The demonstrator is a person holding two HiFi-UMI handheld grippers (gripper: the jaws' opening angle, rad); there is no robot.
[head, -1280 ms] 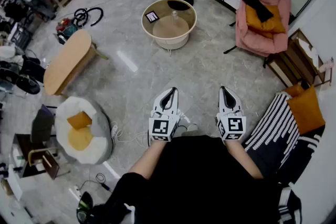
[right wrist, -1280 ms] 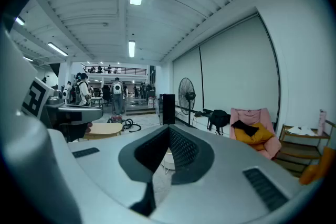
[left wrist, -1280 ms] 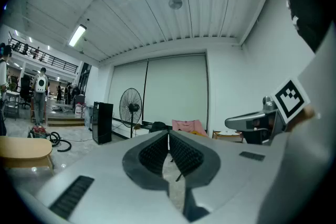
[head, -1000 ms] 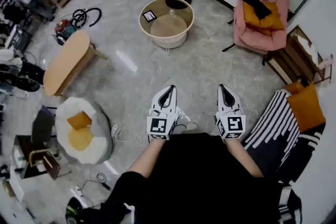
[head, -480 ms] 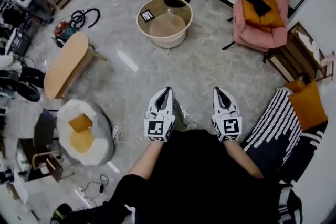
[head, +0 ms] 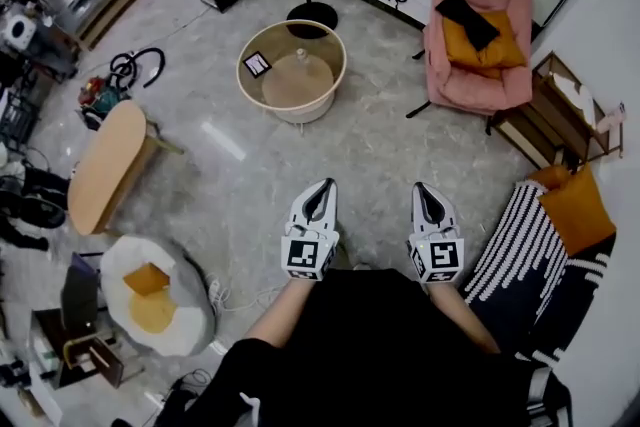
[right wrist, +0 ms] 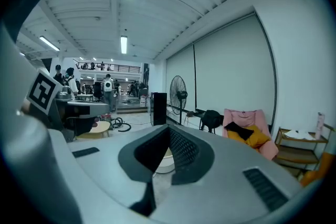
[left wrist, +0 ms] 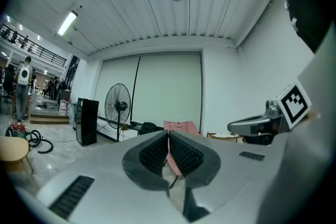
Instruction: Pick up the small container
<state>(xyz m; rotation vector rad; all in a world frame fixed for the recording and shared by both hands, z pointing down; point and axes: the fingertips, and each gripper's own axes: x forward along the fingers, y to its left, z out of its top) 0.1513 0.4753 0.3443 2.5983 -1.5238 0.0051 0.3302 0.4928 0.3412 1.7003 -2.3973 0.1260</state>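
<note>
Pink armchair (head: 478, 35) with mustard cushion (head: 482, 51) at upper right of the head view. Black-and-white striped cloth (head: 520, 250) at lower right. White beanbag (head: 150, 300) with a yellow fried-egg pattern at lower left. White left gripper (head: 322, 185) and right gripper (head: 425, 187) carry black-and-white square markers over a grey marbled floor (head: 380, 155).

The floor (head: 380, 155) is polished and glossy, the armchair (head: 458, 85) pink cloth, the oval table (head: 105, 165) smooth wood.

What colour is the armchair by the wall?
The armchair is pink, with an orange cushion on it; clearest in the head view.
</note>
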